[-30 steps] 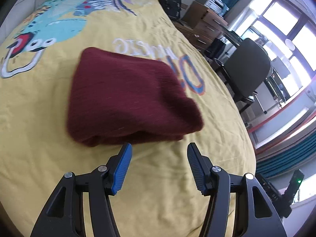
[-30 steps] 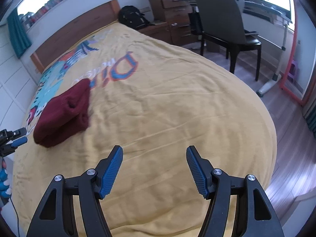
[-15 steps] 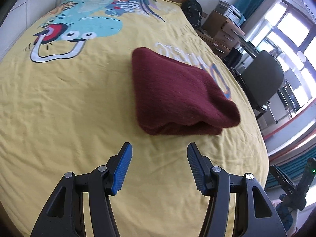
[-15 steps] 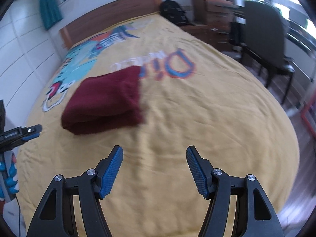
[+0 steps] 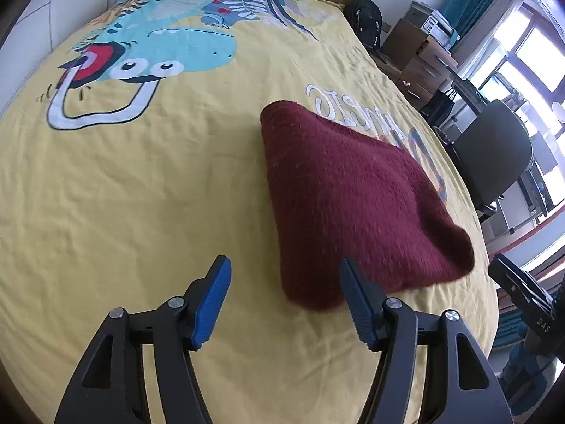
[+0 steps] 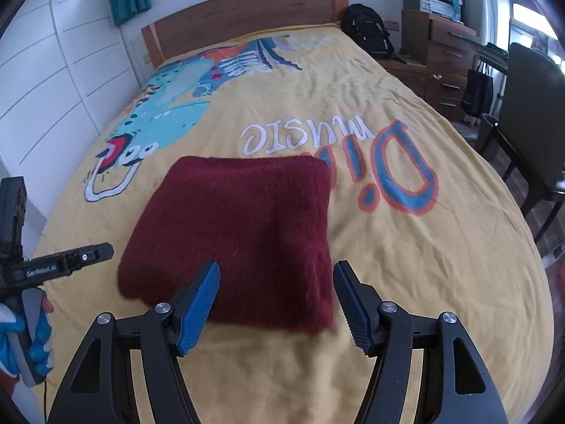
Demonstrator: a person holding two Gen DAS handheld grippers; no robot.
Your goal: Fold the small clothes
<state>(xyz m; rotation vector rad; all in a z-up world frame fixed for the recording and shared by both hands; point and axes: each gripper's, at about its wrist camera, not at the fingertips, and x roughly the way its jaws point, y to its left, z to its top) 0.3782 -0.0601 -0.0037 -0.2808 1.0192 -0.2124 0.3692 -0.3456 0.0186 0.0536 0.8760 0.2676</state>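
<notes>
A dark red knitted garment point(image 5: 353, 205) lies folded into a thick rectangle on the yellow printed bedspread point(image 5: 141, 183). My left gripper point(image 5: 282, 265) hovers at the garment's near left corner. Its jaws are opening, and the blue pads touch no cloth. In the right wrist view the same garment point(image 6: 240, 226) sits straight ahead. My right gripper point(image 6: 276, 266) stands open above its near edge, with nothing pressed between the pads. The left gripper point(image 6: 84, 256) also shows at the left edge of that view, held by a hand in a blue and white glove point(image 6: 31, 346).
A wooden headboard point(image 6: 243, 14) closes the far end of the bed. A black backpack point(image 6: 367, 31), wooden drawers point(image 6: 445, 56) and a dark chair point(image 6: 529, 113) stand along the right side. White wall panels point(image 6: 53, 88) run along the left.
Both grippers have swung toward the garment: in the right view it went from far left to straight ahead and close. In the left view it shifted right. The left jaws stand wider.
</notes>
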